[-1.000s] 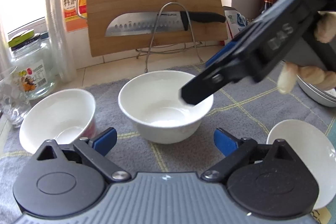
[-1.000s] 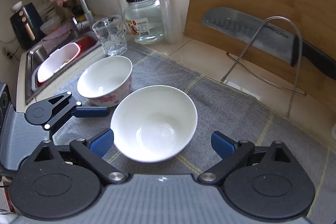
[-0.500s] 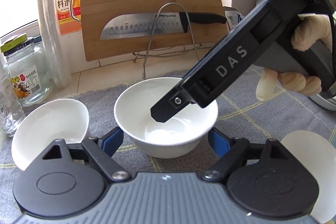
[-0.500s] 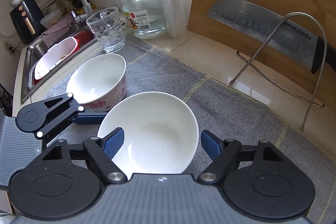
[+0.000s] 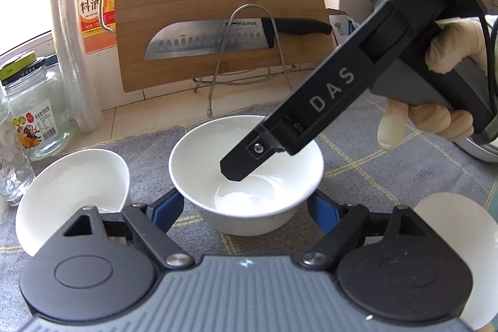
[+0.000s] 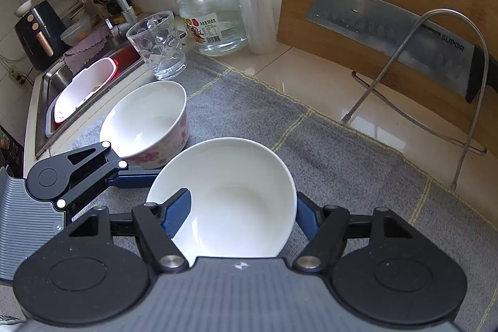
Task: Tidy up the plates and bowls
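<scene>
Listing the dishes at the start of the stacking job, as judged from both wrist views.

- Plain white ceramic bowl (image 5: 246,173), centre of the left wrist view, upright on the grey checked cloth (image 5: 367,164) that covers the tabletop. The left gripper (image 5: 246,209) has its blue-padded fingers (image 5: 166,209) pressed to the bowl's outer wall on either side. The right gripper (image 6: 238,215) has just been closing: one finger sits inside the bowl, the other outside, so it appears clamped across the near rim.
- White bowl with pink floral outside (image 6: 149,123), left of centre in the right wrist view, just beside the plain bowl, empty and ungripped.
- White dish (image 5: 457,251), lower right of the left wrist view, partly hidden; bowl or plate cannot be told.
- Pale stacked dishes (image 5: 479,150), right edge of the left wrist view, mostly out of frame.

Progress, as a judgement: early. One bowl is gripped but not lifted; nothing on the cloth is nested yet. Remaining: set the plain bowl with its fellows, then gather the floral bowl and the white dish.
</scene>
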Demonstrator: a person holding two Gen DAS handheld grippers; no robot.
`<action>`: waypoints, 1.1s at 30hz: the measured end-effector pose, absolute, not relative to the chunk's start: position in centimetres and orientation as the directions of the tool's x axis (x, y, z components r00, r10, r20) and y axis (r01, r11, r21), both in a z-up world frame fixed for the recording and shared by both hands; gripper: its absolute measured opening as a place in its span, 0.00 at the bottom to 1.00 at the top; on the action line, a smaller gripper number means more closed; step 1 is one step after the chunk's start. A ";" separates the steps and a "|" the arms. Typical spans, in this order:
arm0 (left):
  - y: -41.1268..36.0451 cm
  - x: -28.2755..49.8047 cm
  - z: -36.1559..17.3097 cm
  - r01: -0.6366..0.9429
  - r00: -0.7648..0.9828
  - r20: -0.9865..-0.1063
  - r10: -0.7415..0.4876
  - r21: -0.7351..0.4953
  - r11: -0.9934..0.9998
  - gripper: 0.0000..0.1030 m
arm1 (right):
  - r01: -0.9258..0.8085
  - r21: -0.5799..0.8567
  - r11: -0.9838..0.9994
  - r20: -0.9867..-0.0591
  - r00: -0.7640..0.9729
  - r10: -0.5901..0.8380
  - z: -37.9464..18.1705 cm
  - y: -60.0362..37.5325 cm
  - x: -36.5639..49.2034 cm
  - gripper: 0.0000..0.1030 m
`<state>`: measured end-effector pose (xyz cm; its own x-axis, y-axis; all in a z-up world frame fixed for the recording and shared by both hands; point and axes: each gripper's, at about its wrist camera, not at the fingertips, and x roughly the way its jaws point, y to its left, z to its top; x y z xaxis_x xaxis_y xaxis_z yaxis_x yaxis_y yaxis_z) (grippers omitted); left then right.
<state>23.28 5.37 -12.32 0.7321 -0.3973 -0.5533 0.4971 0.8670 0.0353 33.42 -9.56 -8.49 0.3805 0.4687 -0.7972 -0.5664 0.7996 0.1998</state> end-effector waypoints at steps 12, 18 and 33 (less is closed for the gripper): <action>5.0 21.7 -10.0 0.509 0.719 -0.566 -0.405 0.032 0.860 0.84 | -0.550 0.270 0.791 -0.762 0.380 0.524 -6.4 -10.9 31.4 0.74; 4.4 20.1 -9.1 0.514 0.724 -0.565 -0.395 0.059 0.856 0.84 | -0.546 0.280 0.789 -0.745 0.395 0.538 -5.0 -11.4 29.5 0.74; 3.3 14.5 -7.0 0.516 0.732 -0.542 -0.413 0.046 0.855 0.84 | -0.576 0.236 0.782 -0.728 0.429 0.535 -1.8 -12.3 23.2 0.74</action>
